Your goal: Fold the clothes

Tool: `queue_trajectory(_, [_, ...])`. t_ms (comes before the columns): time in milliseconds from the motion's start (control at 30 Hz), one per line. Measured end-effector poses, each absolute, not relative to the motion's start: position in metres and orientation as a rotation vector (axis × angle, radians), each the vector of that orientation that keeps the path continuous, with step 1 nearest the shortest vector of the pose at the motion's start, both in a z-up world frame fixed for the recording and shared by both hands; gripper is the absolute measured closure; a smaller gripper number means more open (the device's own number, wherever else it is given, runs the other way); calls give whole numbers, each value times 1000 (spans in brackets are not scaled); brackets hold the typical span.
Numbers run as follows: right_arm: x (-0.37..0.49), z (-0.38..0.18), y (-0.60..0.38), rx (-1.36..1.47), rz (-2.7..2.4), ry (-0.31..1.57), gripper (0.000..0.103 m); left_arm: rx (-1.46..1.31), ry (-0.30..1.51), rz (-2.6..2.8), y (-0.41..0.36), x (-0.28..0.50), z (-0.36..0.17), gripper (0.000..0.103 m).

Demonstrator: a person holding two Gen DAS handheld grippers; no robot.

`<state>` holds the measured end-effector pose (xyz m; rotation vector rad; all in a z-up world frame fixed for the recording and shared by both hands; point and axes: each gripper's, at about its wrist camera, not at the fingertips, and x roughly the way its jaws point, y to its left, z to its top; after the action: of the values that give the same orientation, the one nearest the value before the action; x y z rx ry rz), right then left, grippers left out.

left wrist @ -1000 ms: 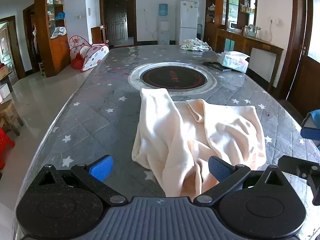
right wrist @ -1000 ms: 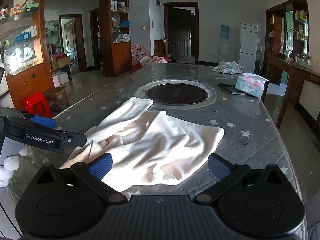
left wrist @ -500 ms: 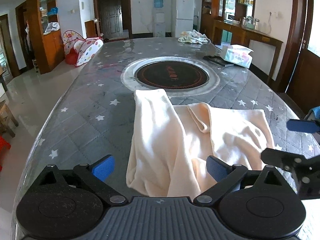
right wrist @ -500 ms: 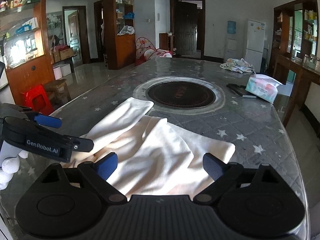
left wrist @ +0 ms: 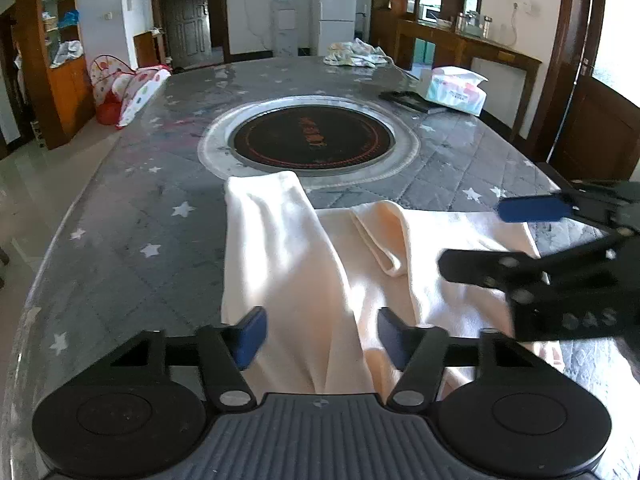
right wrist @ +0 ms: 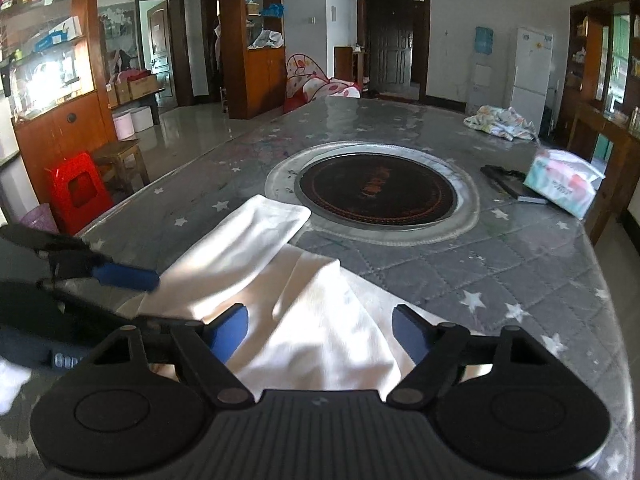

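A cream garment (left wrist: 312, 272) lies crumpled on the grey star-patterned table (left wrist: 132, 240), one long part stretching toward the round black hob. It also shows in the right wrist view (right wrist: 296, 300). My left gripper (left wrist: 320, 336) is open, its blue pads on either side of the garment's near edge. My right gripper (right wrist: 320, 332) is open too, over the garment's near right part. Each gripper shows in the other's view: the right one (left wrist: 560, 256) at the right, the left one (right wrist: 80, 272) at the left.
A round black hob (left wrist: 312, 140) is set in the table's middle. A tissue pack (left wrist: 456, 90) and a dark flat object (left wrist: 412, 100) lie at the far right. A patterned cloth (left wrist: 352, 54) lies at the far end. A red stool (right wrist: 78, 192) stands on the floor at left.
Both grippers have moved forward onto the garment and toward each other, and their jaws have narrowed. The garment lies as before.
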<state>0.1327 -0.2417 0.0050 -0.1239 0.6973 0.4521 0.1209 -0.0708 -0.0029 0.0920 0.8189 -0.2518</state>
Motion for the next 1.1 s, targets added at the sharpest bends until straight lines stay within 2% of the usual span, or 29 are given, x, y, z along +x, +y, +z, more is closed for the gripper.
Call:
queue_trajectory(167, [155, -6, -235, -122, 467, 727, 29, 94, 835, -275, -71, 128, -8, 66])
queue_trajectory(300, [166, -17, -232, -122, 482, 758, 39, 77, 845, -281, -64, 129, -11, 80])
queue_trajectory(367, [168, -20, -233, -117, 485, 766, 50, 62, 844, -282, -60, 129, -11, 85])
queue_trajectory(433, [169, -22, -236, -105, 492, 772, 67, 54, 841, -280, -56, 129, -9, 89])
queue_trajectory(467, [169, -22, -237, -101, 490, 772, 72, 49, 838, -279, -54, 128, -9, 91])
queue_trajectory(533, [166, -20, -240, -103, 474, 769, 87, 40, 833, -275, -50, 126, -7, 93])
queue_trajectory(600, [162, -17, -243, -102, 461, 758, 90, 28, 825, -269, -46, 123, -5, 95])
queue_trajectory(633, [159, -15, -245, -100, 453, 748, 96, 22, 820, -266, -44, 122, -4, 95])
queue_trajectory(733, [148, -6, -254, -93, 429, 718, 100, 6, 804, -256, -37, 115, 1, 96])
queue_trajectory(967, [125, 10, -271, -100, 375, 672, 101, -22, 779, -245, -23, 100, 11, 99])
queue_trajectory(1100, [133, 7, -266, -89, 387, 683, 95, -37, 766, -239, -15, 92, 16, 99])
